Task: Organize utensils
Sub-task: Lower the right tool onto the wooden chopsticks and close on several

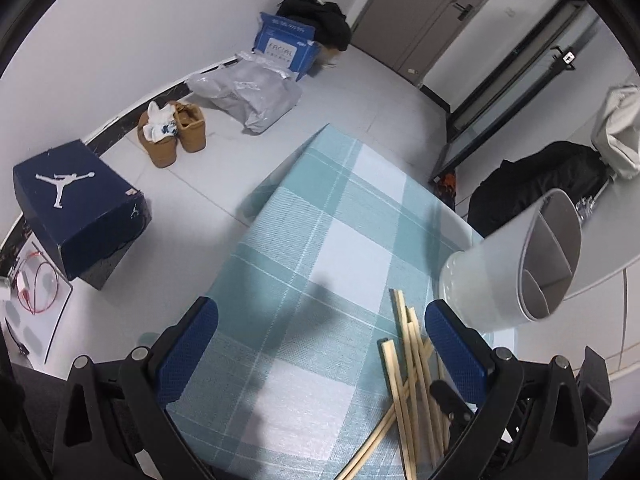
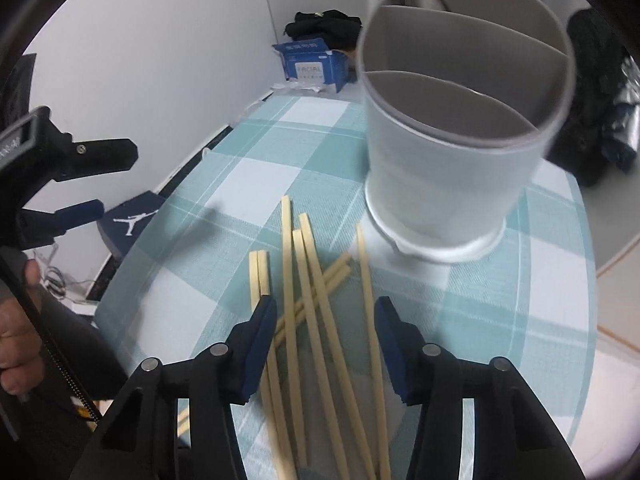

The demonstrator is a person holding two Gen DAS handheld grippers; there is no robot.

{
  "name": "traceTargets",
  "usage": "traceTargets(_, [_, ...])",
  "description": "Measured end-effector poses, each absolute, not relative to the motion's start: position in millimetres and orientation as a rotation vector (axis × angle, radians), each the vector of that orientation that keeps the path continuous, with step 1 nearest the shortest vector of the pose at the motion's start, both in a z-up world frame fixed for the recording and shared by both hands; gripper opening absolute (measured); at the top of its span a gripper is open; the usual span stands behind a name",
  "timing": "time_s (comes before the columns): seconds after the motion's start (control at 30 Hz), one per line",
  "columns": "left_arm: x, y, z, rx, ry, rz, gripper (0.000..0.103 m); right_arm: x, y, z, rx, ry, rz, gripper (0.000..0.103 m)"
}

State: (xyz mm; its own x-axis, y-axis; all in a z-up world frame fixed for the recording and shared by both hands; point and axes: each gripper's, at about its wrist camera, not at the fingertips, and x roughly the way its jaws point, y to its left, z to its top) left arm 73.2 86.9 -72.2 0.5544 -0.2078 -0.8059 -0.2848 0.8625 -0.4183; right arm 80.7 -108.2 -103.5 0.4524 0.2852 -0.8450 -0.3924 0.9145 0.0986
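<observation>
Several pale wooden chopsticks point(image 2: 308, 280) lie in a loose, crossed heap on the teal-and-white checked tablecloth point(image 2: 224, 184). My right gripper point(image 2: 326, 340) hovers low over the heap, jaws apart. Several sticks run between its blue pads point(image 2: 260, 340), which press on none of them. Just beyond stands a white utensil holder point(image 2: 452, 184) with grey divided compartments, nothing showing inside. My left gripper point(image 1: 320, 344) is open over bare cloth, with the chopsticks point(image 1: 408, 360) by its right finger and the holder point(image 1: 500, 272) beyond. In the right wrist view the left gripper point(image 2: 108, 184) sits far left.
The table's left edge drops to a tiled floor holding a navy shoebox point(image 1: 80, 208), brown boots point(image 1: 172, 132), a grey plastic bag point(image 1: 252, 96) and a blue carton point(image 1: 284, 44). A black backpack point(image 1: 536, 184) sits right of the table. A hand point(image 2: 16, 340) holds the left gripper.
</observation>
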Motion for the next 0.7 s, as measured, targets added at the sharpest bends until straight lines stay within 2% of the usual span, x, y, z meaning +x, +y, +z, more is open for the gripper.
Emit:
traceTargets(0.07, [74,91,-76,-0.56,1.002,0.055,0.102,87,-103,-109,-0.157,1.016,0.398,0.037])
traceTargets(0.13, [75,94,-78,-0.566,1.01,0.07,0.102,94,-101,-118,-0.166,1.046,0.389,0.023])
traceTargets(0.4, [77,98,-76,-0.59,1.003,0.059,0.102,99,-98,-125,-0.218,1.073,0.398,0.02])
traceTargets(0.5, [77,97,-74,-0.585,1.0,0.052,0.102,98,-94,-126,-0.239,1.082,0.421,0.014])
traceTargets(0.57, [76,98,-74,-0.584,0.999,0.052,0.101,99,-92,-125,-0.252,1.085,0.433,0.006])
traceTargets(0.7, [75,100,-74,-0.588,0.998,0.063,0.102,99,-94,-121,-0.233,1.089,0.454,0.005])
